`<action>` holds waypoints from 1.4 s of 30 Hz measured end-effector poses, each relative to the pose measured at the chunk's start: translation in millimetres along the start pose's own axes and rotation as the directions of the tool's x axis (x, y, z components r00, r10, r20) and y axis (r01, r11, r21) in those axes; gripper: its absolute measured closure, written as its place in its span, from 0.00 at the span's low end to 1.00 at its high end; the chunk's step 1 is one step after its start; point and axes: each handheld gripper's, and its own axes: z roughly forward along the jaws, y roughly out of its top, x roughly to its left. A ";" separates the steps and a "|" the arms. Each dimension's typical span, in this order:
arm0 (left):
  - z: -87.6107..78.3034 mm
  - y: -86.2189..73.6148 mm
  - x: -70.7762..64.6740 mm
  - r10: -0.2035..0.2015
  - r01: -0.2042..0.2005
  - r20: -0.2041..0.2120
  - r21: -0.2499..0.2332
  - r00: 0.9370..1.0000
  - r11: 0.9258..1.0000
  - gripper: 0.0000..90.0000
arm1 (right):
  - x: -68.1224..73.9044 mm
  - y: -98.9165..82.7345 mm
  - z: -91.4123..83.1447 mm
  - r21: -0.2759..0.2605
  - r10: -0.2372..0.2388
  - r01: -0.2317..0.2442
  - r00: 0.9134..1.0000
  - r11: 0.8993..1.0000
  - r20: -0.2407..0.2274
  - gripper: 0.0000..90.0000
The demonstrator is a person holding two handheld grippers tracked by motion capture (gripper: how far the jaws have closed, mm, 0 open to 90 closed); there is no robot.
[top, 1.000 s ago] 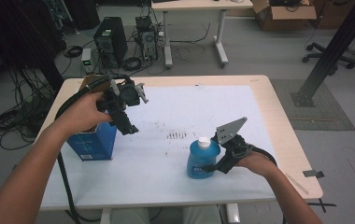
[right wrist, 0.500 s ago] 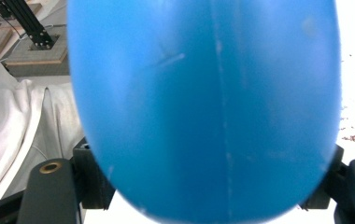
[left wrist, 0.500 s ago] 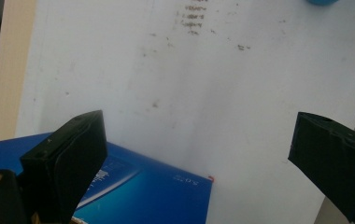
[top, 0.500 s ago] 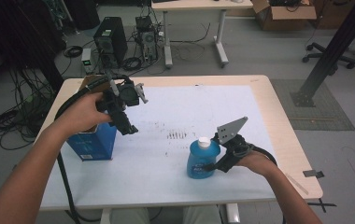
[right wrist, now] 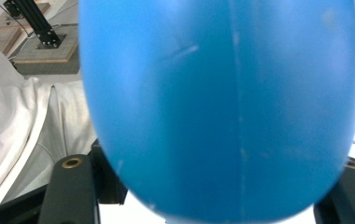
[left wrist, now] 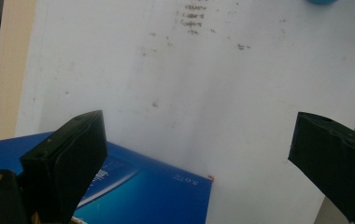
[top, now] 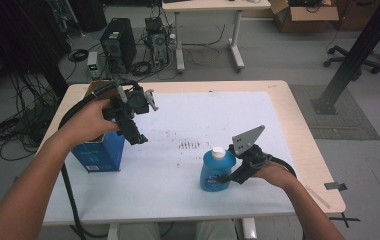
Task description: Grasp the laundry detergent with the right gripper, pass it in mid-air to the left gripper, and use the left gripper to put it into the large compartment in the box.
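A blue bottle point(top: 217, 172) with a white cap stands on the white mat point(top: 188, 120) near the table's front. My right gripper point(top: 226, 177) reaches it from the right. Its jaws have just been closing and now press on the bottle's two sides. In the right gripper view the blue bottle point(right wrist: 222, 107) sits between the two black jaws of the right gripper point(right wrist: 213, 186). My left gripper point(top: 135, 135) hangs open in the air above a blue box point(top: 99, 154) at the table's left. In the left gripper view the left gripper point(left wrist: 199, 154) holds nothing, with the blue box point(left wrist: 143, 196) below it.
Dark scribble marks point(top: 189, 145) lie mid-mat. The wooden table edge point(top: 298, 125) frames the mat. Computers and cables point(top: 128, 50) sit on the floor beyond the table, with another desk point(top: 208, 7) behind. White clothing point(right wrist: 26, 121) shows past the bottle.
The right gripper's jaws have drawn in on the blue bottle. Both hands and the left gripper stay where they were.
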 end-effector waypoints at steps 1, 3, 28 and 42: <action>0.2 -0.2 -0.1 -0.001 0.001 0.000 -0.003 1.000 1.000 0.05 | -0.1 0.1 -0.2 -0.001 0.000 0.000 1.000 1.000 -0.003 0.40; 0.1 -0.4 0.1 -0.002 0.002 -0.001 -0.003 1.000 1.000 0.05 | -0.3 0.1 -0.2 -0.003 -0.003 0.003 1.000 1.000 -0.005 0.41; -5.3 -1.3 -1.7 0.001 -0.001 -0.001 -0.018 1.000 1.000 0.05 | 5.2 9.6 -13.0 -0.064 -0.035 0.037 0.999 0.997 0.038 0.49; -37.5 10.5 -15.4 0.038 -0.038 -0.006 -0.082 0.999 0.996 0.06 | 10.9 48.3 -37.8 -0.086 -0.039 0.045 0.996 0.995 0.078 0.49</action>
